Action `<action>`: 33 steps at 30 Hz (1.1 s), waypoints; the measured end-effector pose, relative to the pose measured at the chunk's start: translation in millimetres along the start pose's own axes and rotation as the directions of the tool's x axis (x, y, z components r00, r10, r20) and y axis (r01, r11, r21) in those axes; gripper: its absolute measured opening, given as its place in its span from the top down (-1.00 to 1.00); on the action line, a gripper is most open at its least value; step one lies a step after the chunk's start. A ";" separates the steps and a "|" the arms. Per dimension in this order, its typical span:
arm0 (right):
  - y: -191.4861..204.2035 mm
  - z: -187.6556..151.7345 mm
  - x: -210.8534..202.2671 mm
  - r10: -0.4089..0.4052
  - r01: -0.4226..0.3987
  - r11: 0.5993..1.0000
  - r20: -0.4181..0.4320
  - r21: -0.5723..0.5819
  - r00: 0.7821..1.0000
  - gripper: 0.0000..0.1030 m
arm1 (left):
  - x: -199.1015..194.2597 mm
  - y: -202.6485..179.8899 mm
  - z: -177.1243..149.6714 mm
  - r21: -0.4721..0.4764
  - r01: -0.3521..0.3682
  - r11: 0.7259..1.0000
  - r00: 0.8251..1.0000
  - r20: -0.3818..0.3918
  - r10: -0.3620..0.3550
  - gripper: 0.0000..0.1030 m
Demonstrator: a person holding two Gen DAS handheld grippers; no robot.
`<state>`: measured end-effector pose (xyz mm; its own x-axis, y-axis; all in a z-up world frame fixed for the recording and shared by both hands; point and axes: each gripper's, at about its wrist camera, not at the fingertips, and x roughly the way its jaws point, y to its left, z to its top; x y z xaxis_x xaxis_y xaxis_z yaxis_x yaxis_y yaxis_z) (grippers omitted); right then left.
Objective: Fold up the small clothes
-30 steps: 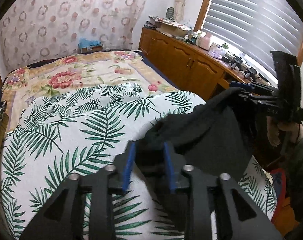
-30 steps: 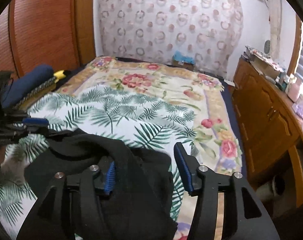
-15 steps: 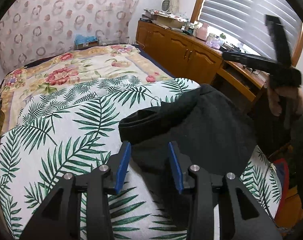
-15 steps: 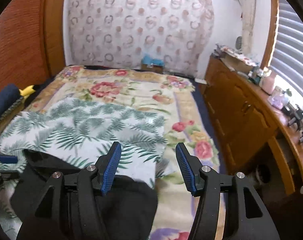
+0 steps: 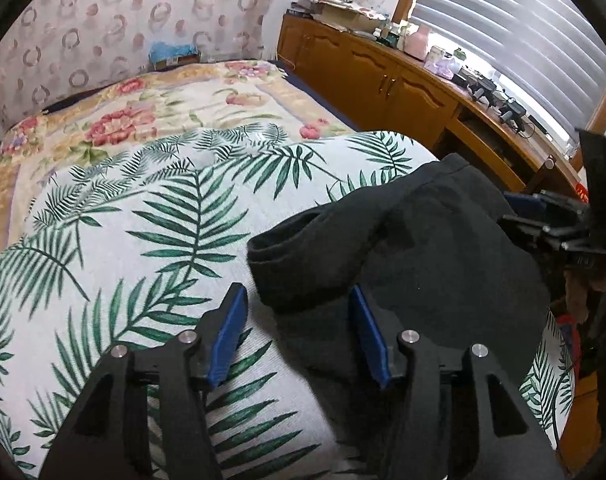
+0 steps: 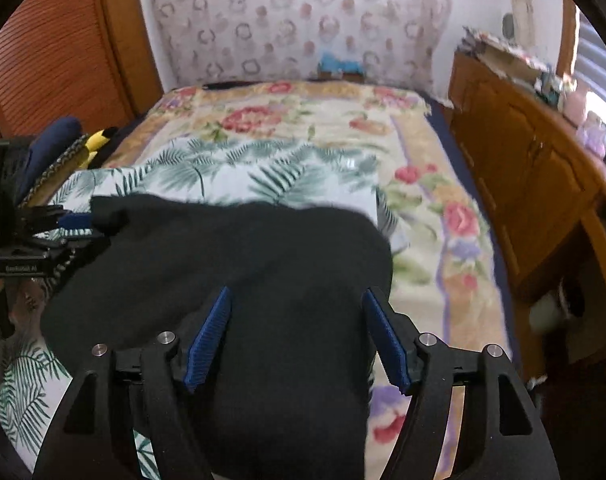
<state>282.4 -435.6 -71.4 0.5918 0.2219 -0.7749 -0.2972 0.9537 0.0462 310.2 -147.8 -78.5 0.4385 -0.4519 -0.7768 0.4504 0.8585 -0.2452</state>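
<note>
Both tongs are letting go right now, so I'd call this the tail end of one fold on the black garment [image 5: 443, 256]. It's lying on the fern-print blanket [image 5: 143, 220] near the foot of the bed [image 6: 423, 160], with a rolled cuff or sleeve end flopped over toward my left side.

Left tongs [image 5: 299, 332]: jaws opening, about half spread, with the garment's edge lying between the blue pads [image 5: 227, 336]. Neither pad seems to be pinching it, so I'd say it's released.

Right tongs [image 6: 299, 340]: jaws opening too, wider than the left, hovering over the black cloth. It's under and between the pads, but nothing is clamped as far as I can see.

Next move, my guess: pull both clear without dragging the fabric, then pick a fresh edge or that loose sleeve end for the next fold. It's floppy knit, so it'll bunch if I snag it.
</note>
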 end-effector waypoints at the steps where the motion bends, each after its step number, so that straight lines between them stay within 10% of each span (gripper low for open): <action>1: -2.1 -3.7 3.3 0.010 -0.010 1.000 -0.011 0.017 1.000 -0.37 | 0.3 0.2 0.0 -0.003 0.004 1.000 1.000 0.007 -0.004 -0.03; 11: 1.3 -13.0 17.2 0.105 -0.103 0.994 -0.035 0.042 0.994 -0.41 | 4.3 1.5 3.4 -0.033 0.063 0.997 0.998 0.015 -0.063 -0.02; 16: 0.2 -13.7 18.3 0.134 -0.132 0.991 -0.039 0.030 0.990 -0.29 | 7.1 1.8 5.9 -0.048 0.108 0.993 0.994 0.007 -0.107 0.45; 25: 3.8 -13.5 5.5 0.136 -0.136 0.991 0.006 -0.006 0.991 0.69 | -35.0 -11.9 8.4 -0.010 0.177 0.984 0.978 0.114 -0.175 0.83; 33: 19.4 -1.6 -48.0 0.051 -0.040 0.997 0.163 -0.071 0.985 0.76 | -104.8 -37.2 16.2 0.073 0.207 0.976 0.940 0.263 -0.219 0.84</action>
<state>247.0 -428.1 -34.4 0.6903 0.3004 -0.6582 -0.3731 0.9272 0.0319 260.1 -136.2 21.4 0.5179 -0.6761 -0.5241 0.5867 0.7266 -0.3576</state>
